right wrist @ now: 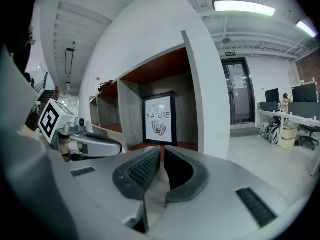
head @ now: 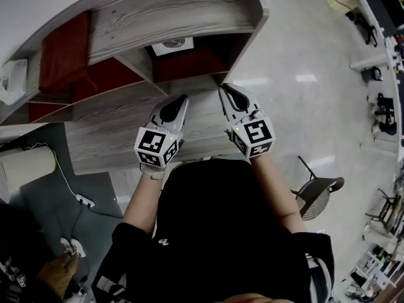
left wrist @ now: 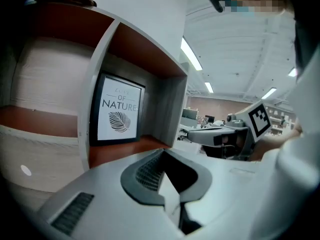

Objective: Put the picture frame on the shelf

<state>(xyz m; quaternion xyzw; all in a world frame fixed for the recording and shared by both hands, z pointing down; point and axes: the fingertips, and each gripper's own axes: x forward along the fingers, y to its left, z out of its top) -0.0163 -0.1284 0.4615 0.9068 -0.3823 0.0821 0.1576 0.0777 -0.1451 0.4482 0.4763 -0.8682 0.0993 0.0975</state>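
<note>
The black picture frame [head: 172, 45] with a white leaf print stands upright in a red-lined compartment at the right end of the grey wooden shelf [head: 158, 14]. It also shows in the left gripper view, where the picture frame [left wrist: 117, 116] stands left of centre, and in the right gripper view, where the picture frame [right wrist: 160, 119] is straight ahead. My left gripper [head: 179, 102] and right gripper [head: 226, 92] hover side by side in front of that compartment, a little back from it. Both are shut with nothing between the jaws, and neither touches the frame.
More red-lined compartments run off to the left, with a white cloth [head: 11, 81] on the shelf's left end. A chair [head: 319, 194] stands on the pale floor at my right. A power strip [head: 84, 201] and cable lie on grey matting at the left. Desks line the far right.
</note>
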